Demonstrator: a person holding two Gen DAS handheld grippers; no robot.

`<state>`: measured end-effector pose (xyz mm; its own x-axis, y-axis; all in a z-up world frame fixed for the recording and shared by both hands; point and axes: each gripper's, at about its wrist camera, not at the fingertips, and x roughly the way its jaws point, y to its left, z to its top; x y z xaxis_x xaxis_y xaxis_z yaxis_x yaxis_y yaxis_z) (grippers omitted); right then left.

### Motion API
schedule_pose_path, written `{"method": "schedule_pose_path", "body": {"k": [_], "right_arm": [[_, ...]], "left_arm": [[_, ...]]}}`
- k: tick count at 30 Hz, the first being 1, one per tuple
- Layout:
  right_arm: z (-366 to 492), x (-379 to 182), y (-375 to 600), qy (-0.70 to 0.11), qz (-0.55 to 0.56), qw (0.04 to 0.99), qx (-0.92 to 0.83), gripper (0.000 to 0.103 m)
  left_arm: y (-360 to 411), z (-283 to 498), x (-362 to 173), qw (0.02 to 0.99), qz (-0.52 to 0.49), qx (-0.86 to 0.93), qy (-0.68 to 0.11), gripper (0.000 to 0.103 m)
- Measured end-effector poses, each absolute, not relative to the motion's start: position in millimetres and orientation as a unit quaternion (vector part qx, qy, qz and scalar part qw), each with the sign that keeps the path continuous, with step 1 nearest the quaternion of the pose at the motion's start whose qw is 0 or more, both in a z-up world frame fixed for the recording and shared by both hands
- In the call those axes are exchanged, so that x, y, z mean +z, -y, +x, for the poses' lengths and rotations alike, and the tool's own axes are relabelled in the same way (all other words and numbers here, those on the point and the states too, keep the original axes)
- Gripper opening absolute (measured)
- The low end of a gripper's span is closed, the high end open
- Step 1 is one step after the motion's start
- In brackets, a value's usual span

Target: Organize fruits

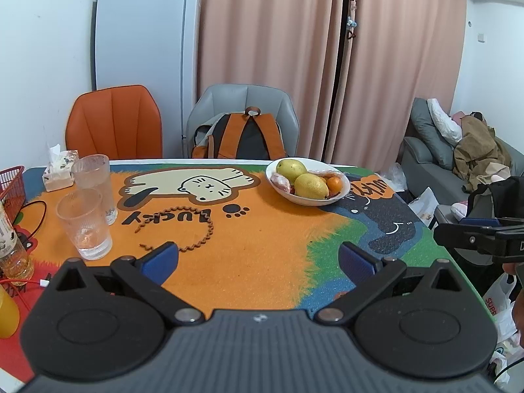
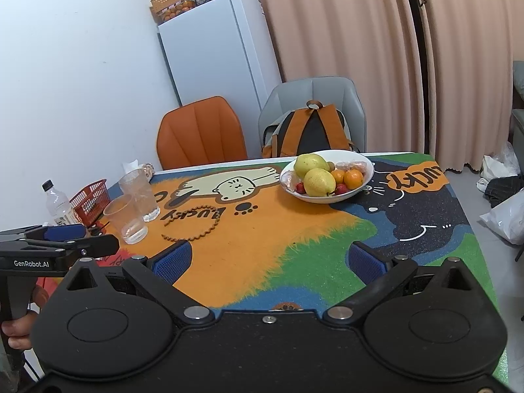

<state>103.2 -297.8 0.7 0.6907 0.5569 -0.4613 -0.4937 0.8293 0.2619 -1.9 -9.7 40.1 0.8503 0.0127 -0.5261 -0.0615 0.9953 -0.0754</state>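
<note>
A white bowl stands at the far side of the table. It holds two yellow-green pears, small oranges, red fruits and wrapped pink pieces. My left gripper is open and empty above the orange part of the mat, well short of the bowl. My right gripper is open and empty above the near middle of the mat. Each gripper shows at the edge of the other's view.
Two clear glasses, a tissue pack, a red basket and a bottle stand at the left. A brown beaded cord lies on the mat. An orange chair and a grey chair with a backpack stand behind the table.
</note>
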Motion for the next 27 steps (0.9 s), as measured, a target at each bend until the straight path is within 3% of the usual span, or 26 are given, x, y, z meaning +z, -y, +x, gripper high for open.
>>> {"method": "schedule_pose_path", "body": {"k": [27], "right_arm": [[103.5, 2.1, 291.4, -0.277, 0.028, 0.918, 0.282, 0.103]], "left_arm": [[6.7, -4.3, 42.0, 0.962, -0.051, 0.022, -0.268, 0.103]]}}
